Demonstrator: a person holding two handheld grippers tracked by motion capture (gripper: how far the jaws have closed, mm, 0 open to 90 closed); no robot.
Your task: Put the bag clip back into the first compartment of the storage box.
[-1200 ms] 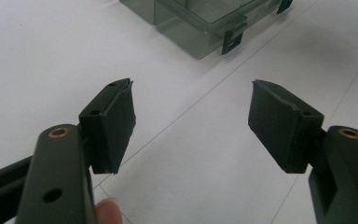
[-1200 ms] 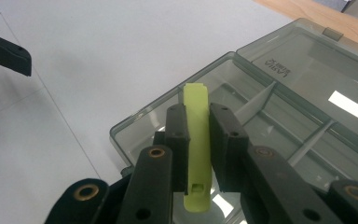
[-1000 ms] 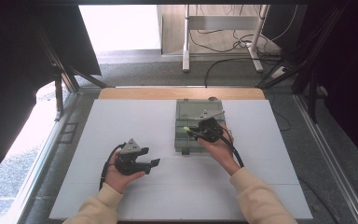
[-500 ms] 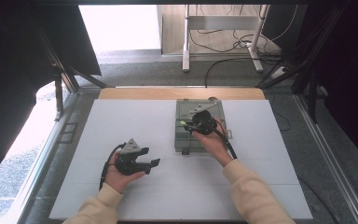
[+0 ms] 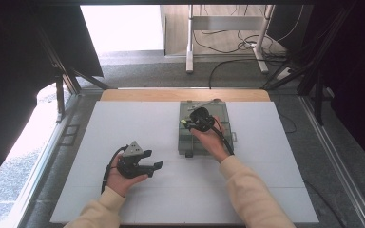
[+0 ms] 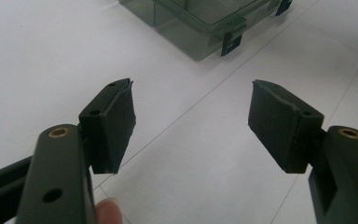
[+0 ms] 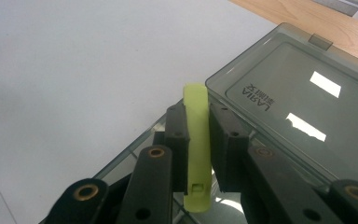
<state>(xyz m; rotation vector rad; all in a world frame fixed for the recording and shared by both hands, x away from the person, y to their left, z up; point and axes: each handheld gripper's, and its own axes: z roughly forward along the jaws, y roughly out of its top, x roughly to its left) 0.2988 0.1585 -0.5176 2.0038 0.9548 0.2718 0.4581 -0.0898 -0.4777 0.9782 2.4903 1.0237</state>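
The right gripper (image 7: 197, 140) is squeezing a small yellow-green plastic piece (image 7: 196, 140) between its two black pads. The piece is long and thin, with a smooth skin and a rounded top end. In the right gripper view it stands straight along the jaws, and its top end points up and away, toward the edge of the box lid. Its bottom end has a tiny square notch. In the high view the right gripper (image 5: 194, 121) sits over the smoky see-through plastic box (image 5: 190, 142), near the box's left side, and the piece is too small to make out there.

The box is flat, with square corners, a shiny lid with some writing on it, and dark clips on its side. It rests on the white table (image 5: 123, 123), which is smooth and plain.

The left gripper (image 6: 191, 121) has its jaws wide apart with nothing between them. Its pads are dark and a bit rough. It (image 5: 152, 166) is held low over the table, well apart from the box.
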